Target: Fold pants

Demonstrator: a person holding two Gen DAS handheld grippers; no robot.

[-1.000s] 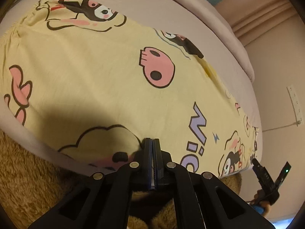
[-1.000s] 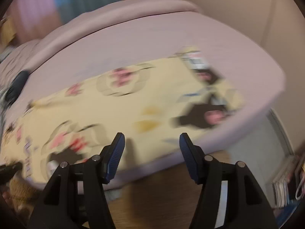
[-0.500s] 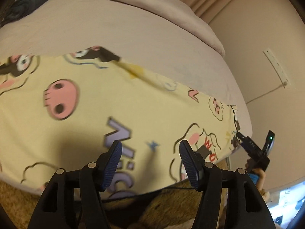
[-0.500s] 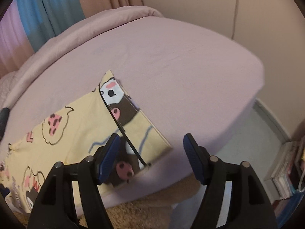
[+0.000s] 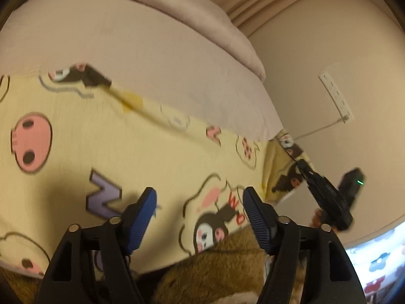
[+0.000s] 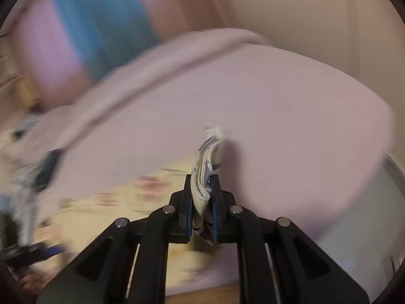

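Our right gripper [image 6: 202, 210] has just snapped closed and clamps a bunched corner of the pale yellow cotton pants with cartoon prints [image 5: 141, 157], lifting that hem off the bed. Our left gripper [image 5: 200, 217] has just been opening and hangs wide, nothing between its blue pads, above the pants' near edge. The pants lie spread across the mauve-sheeted bed [image 5: 141, 58], beside a brown furry blanket [image 5: 222, 261].
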